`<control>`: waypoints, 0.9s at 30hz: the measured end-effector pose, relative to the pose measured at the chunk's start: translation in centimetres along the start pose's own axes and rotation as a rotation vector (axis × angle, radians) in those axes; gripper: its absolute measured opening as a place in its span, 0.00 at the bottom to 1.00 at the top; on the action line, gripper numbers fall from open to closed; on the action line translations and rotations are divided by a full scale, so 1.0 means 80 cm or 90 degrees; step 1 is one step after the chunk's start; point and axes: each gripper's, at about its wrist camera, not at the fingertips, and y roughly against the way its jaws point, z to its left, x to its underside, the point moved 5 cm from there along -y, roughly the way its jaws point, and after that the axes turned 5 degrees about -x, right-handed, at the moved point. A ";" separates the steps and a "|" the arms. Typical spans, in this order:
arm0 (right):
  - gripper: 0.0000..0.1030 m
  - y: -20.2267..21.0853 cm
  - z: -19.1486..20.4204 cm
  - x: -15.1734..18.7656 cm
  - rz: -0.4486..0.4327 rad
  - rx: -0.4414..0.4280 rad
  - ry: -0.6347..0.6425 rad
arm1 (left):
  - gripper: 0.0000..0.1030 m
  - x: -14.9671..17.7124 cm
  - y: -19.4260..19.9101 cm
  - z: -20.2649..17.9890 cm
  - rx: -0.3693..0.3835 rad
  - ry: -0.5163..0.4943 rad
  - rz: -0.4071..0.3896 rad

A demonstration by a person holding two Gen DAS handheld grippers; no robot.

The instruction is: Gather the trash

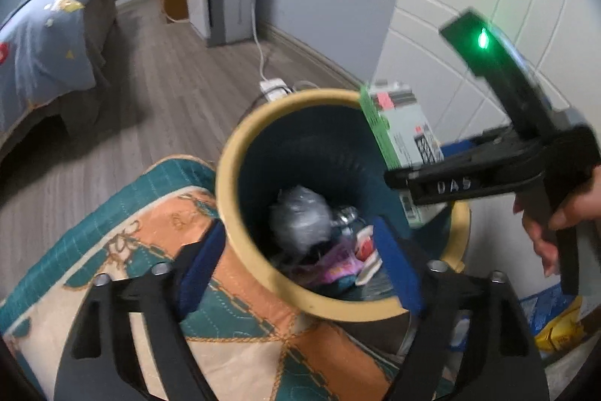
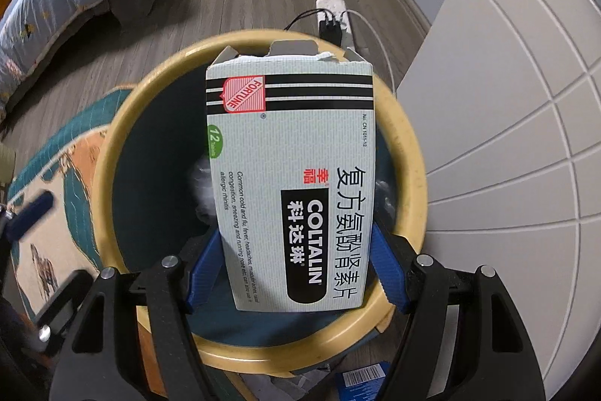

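A Coltalin medicine box [image 2: 291,183] is clamped between the blue pads of the right hand-held gripper [image 2: 296,273] and held directly over the mouth of the yellow-rimmed bin [image 2: 409,175]. Below it, what appears to be crumpled wrappers [image 1: 330,250] is seen inside. The left hand-held gripper [image 1: 300,265] is spread wide, its fingers straddling the near rim with nothing gripped.

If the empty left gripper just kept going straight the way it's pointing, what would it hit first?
Probably the trash bin: the left gripper is open, its fingers straddling the near yellow rim. Slightly higher, it might enter the opening and meet the crumpled trash inside; depth is unclear.
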 end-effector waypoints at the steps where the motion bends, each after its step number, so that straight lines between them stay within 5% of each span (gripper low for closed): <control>1: 0.68 -0.003 -0.002 -0.001 0.003 0.000 0.000 | 0.79 0.001 0.001 0.005 0.000 0.010 -0.001; 8: 0.68 -0.046 0.010 0.009 0.060 0.012 0.021 | 0.79 0.013 0.012 0.018 0.010 0.049 -0.006; 17: 0.83 -0.034 -0.007 -0.005 -0.025 0.015 -0.002 | 0.79 0.022 0.016 0.020 0.004 0.048 -0.001; 23: 0.83 -0.017 -0.012 0.002 -0.034 0.019 0.001 | 0.80 0.024 0.023 0.023 -0.005 0.057 0.007; 27: 0.83 0.021 -0.011 0.010 -0.059 0.008 0.001 | 0.92 0.019 0.048 0.020 -0.029 0.059 0.003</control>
